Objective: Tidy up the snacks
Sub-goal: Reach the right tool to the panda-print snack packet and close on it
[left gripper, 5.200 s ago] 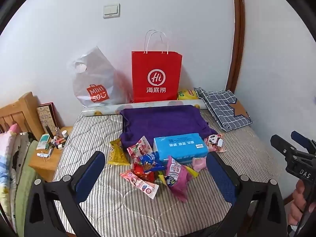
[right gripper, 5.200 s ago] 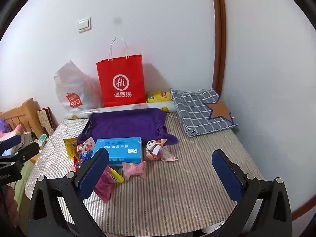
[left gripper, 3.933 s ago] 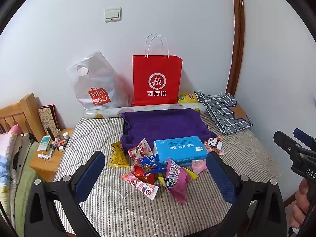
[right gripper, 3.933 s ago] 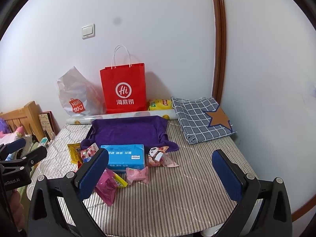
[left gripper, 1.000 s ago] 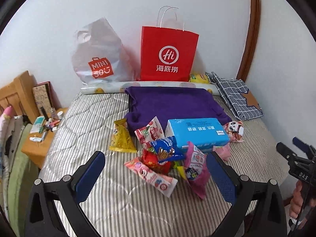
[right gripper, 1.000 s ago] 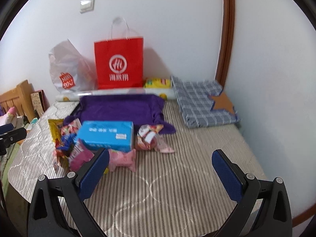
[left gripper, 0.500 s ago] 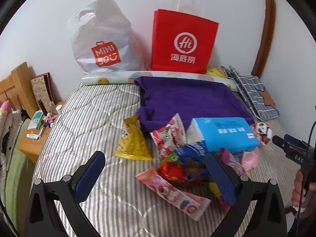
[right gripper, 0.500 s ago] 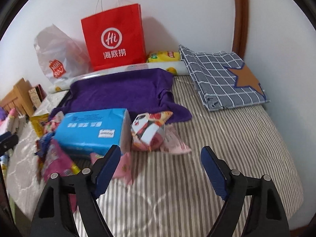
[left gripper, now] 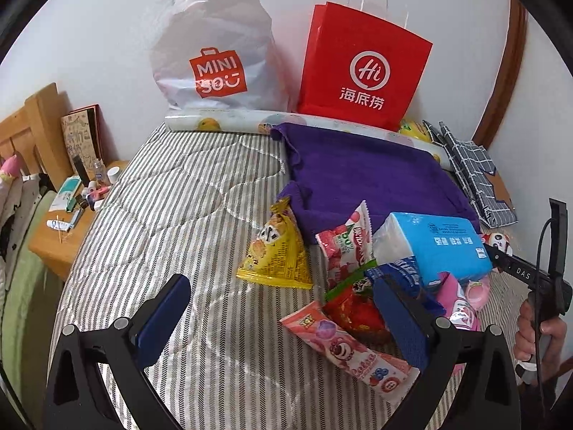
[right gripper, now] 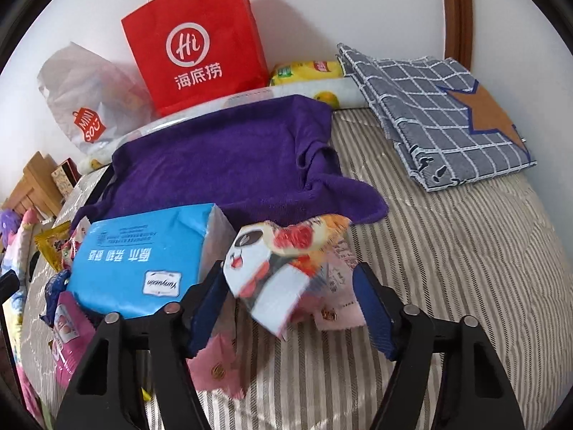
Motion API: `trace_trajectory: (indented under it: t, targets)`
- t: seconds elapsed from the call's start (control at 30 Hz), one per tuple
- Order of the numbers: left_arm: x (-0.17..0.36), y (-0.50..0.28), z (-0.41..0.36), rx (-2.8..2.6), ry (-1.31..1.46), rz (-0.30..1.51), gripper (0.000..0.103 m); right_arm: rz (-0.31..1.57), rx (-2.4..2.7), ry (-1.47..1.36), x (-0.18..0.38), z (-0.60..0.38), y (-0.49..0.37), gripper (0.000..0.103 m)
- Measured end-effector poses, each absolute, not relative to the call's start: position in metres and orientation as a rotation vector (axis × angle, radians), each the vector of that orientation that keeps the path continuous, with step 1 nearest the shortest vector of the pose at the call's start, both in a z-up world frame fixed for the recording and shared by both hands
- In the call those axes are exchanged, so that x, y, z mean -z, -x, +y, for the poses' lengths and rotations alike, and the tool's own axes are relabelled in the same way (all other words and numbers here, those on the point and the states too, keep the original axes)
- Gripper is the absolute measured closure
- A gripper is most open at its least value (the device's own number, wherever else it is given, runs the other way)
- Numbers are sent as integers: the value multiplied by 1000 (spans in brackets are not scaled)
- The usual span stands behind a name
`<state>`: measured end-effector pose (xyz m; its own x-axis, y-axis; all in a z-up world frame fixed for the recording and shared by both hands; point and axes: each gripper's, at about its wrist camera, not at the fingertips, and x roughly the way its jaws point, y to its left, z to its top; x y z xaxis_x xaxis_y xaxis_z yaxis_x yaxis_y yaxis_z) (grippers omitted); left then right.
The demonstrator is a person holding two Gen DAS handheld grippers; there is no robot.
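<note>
- A wooden bedside stand (left gripper: 53, 243) at the far left carries small tubes and bottles, with a wooden headboard (left gripper: 35, 125) behind it.
- The bed (left gripper: 172, 215) has a grey striped quilted cover, and the snacks lie on its near right part.
- A white plastic bag (left gripper: 215, 46) with an orange logo leans on the wall at the back, and a red paper bag (left gripper: 361, 68) stands just to its right.
- A purple towel (left gripper: 365, 175) is spread in front of the two bags.
- The left gripper (left gripper: 283, 319) hovers over the bed with its jaws wide apart and nothing between them.
- A yellow triangular snack packet (left gripper: 275, 251) lies just ahead of it, apart from both jaws.
- To the right sits the heap: a pink-and-white packet (left gripper: 343, 243), a dark blue packet (left gripper: 401, 272), a red packet (left gripper: 354, 315) and a long pink packet (left gripper: 351, 351) at the front; the right-hand jaw stands in front of this heap.
- A blue tissue pack (right gripper: 143, 254) lies behind the heap, in front of the towel.
- The right gripper (right gripper: 290, 308) has just been closing its jaws; they stand either side of a panda-print snack packet (right gripper: 265, 272) just right of the tissue pack. Whether the jaws press on it, I cannot tell for certain; a gap shows on the right side.
- A small pink packet (right gripper: 215, 369) lies below the left-hand jaw.
- A folded grey checked cloth (right gripper: 437, 107) with a brown star lies at the far right by the wall.
</note>
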<state>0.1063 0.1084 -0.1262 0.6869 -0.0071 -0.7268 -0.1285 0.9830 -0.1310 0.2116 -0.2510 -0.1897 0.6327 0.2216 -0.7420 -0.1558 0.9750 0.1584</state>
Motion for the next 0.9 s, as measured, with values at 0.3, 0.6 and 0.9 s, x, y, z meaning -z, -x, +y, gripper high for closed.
trace_trajectory:
  t: [0.3,0.6,0.9]
  targets:
    - [143,-134,116,-143,147,867,1,795,-215,-27,174,-247,-197,57]
    - [160,-159,116,-145,116,892,4,730,-189,-79,151,-261,-154,57]
    - [180,-181,117,-88,150,935,42,751,-150,-93,156,-268,-128,57]
